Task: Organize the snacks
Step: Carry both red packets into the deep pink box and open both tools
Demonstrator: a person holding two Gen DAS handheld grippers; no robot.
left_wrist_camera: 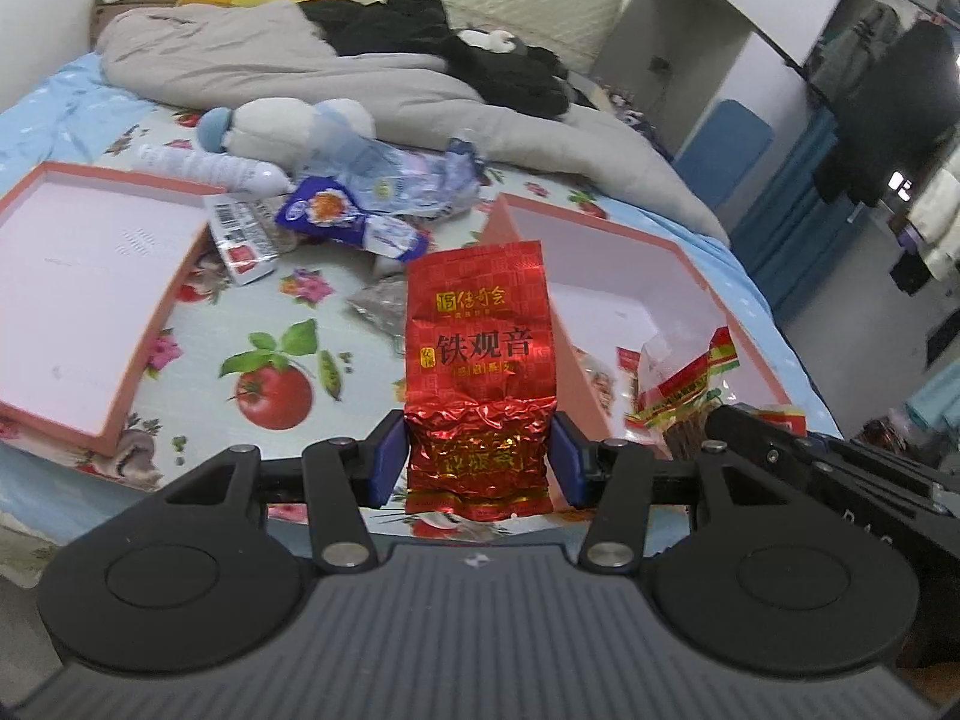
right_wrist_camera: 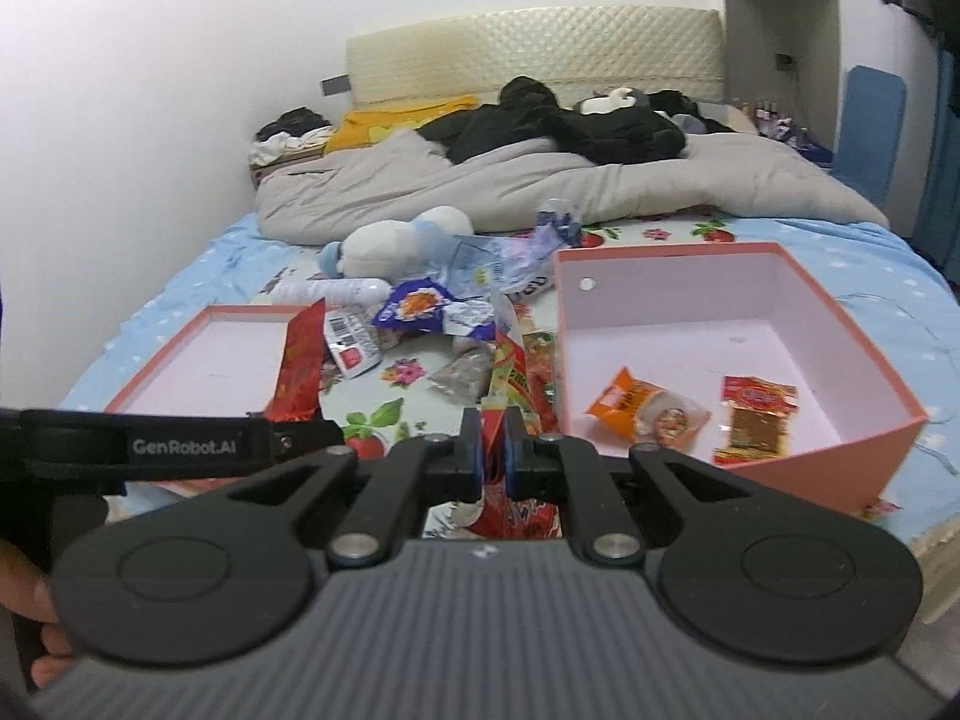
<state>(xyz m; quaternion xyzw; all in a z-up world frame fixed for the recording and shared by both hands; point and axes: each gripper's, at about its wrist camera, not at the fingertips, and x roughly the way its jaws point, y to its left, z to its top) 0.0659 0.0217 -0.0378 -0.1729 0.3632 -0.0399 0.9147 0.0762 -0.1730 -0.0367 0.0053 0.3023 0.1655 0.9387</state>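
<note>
At the lower centre of the left wrist view, the left gripper point(left_wrist_camera: 478, 459) grasps a red foil tea packet point(left_wrist_camera: 478, 372) upright between its blue pads, above the fruit-print bedsheet point(left_wrist_camera: 264, 324). In the right wrist view, the right gripper point(right_wrist_camera: 493, 443) is clenched on a red-and-green snack wrapper point(right_wrist_camera: 510, 381). At right, the pink box point(right_wrist_camera: 828, 438) holds an orange snack pack point(right_wrist_camera: 645, 411) and a red-edged snack pack point(right_wrist_camera: 757, 420); the pink lid point(right_wrist_camera: 180, 360) lies at left.

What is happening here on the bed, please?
A person is sorting snacks with two handheld grippers. The left gripper is shut on a red foil tea packet, held upright above the bed. The right gripper pinches a thin red and green snack wrapper. The pink box already holds two small snack packs, while more packets lie loose on the floral sheet.
</note>
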